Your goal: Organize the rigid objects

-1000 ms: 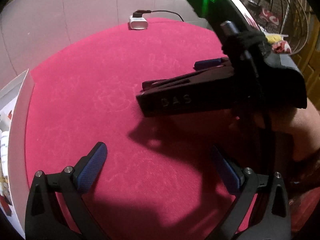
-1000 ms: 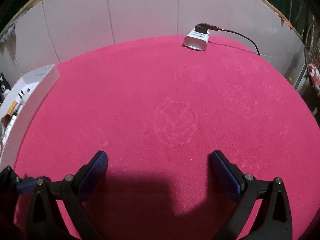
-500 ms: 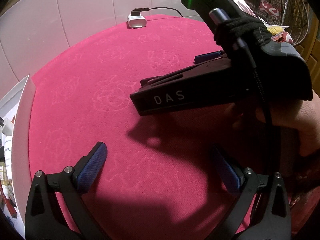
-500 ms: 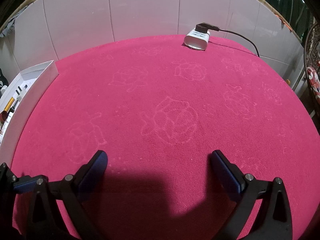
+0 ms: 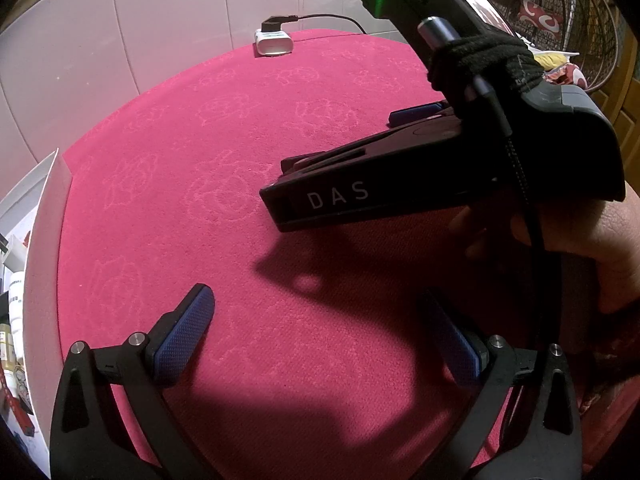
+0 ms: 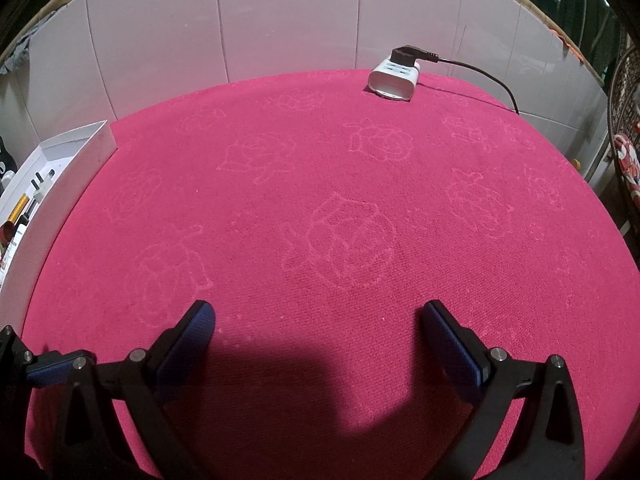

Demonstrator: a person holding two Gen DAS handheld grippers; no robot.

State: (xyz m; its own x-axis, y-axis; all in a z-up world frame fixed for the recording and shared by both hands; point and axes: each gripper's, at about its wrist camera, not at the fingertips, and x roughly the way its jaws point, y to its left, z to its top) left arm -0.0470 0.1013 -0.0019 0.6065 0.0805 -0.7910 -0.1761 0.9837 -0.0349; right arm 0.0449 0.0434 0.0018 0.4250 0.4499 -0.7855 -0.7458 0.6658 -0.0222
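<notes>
My left gripper (image 5: pixel 320 336) is open and empty, low over the red tablecloth (image 5: pixel 248 240). My right gripper (image 6: pixel 318 340) is open and empty too, over the cloth (image 6: pixel 340 200). In the left wrist view the right gripper's black body (image 5: pixel 400 184) marked DAS hangs ahead and to the right, held by a hand. A white box (image 6: pixel 60 184) at the left table edge holds several small items: a gold tube, a white plug, bottles. It also shows in the left wrist view (image 5: pixel 40 264). No loose object lies between either pair of fingers.
A white power strip (image 6: pixel 394 76) with a black plug and cable sits at the far table edge, also in the left wrist view (image 5: pixel 274 42). White tiled wall (image 6: pixel 280 12) stands behind. A wire rack (image 5: pixel 560 20) is at the right.
Both views have tilted up and drawn back a little, showing more wall and more of the white box. Both grippers stay open and empty.
</notes>
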